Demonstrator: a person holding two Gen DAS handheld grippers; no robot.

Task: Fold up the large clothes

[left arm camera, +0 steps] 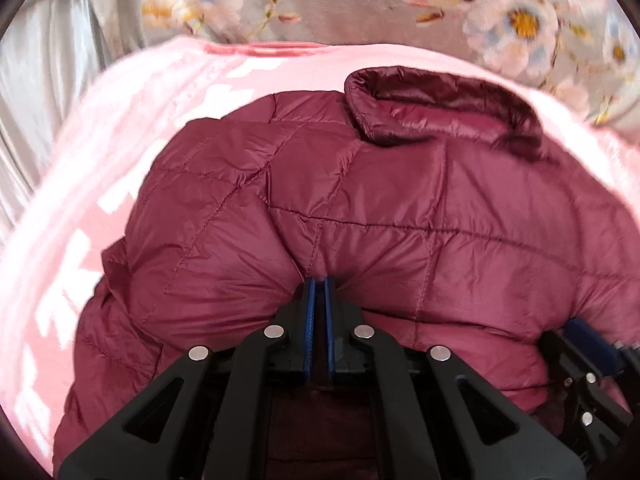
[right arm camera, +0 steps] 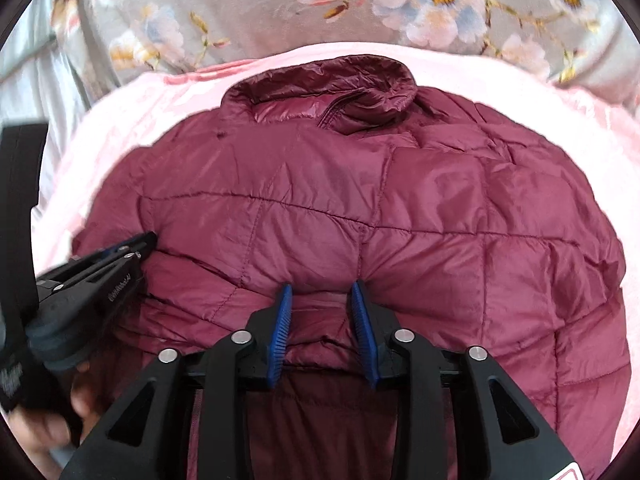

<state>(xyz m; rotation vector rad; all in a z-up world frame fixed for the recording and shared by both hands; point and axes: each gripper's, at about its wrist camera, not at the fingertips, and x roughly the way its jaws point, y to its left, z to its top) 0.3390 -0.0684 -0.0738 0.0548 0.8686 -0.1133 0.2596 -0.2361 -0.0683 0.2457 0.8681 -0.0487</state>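
Note:
A maroon quilted puffer jacket (left arm camera: 360, 208) lies on a pink blanket (left arm camera: 120, 140), its collar (left arm camera: 440, 104) at the far end. My left gripper (left arm camera: 319, 280) is shut on a fold of the jacket's near edge. In the right wrist view the same jacket (right arm camera: 360, 208) fills the middle, collar (right arm camera: 328, 96) far away. My right gripper (right arm camera: 320, 290) is open, its blue pads (right arm camera: 283, 320) either side of a bunched fold of the jacket's near edge. The left gripper also shows in the right wrist view (right arm camera: 148, 240), at the jacket's left side.
The pink blanket (right arm camera: 580, 128) lies on a grey floral bedspread (right arm camera: 280, 12). Pale grey fabric (left arm camera: 32, 100) hangs at the far left. The right gripper's body (left arm camera: 588, 364) shows at the lower right of the left wrist view. A hand (right arm camera: 44, 428) holds the left gripper.

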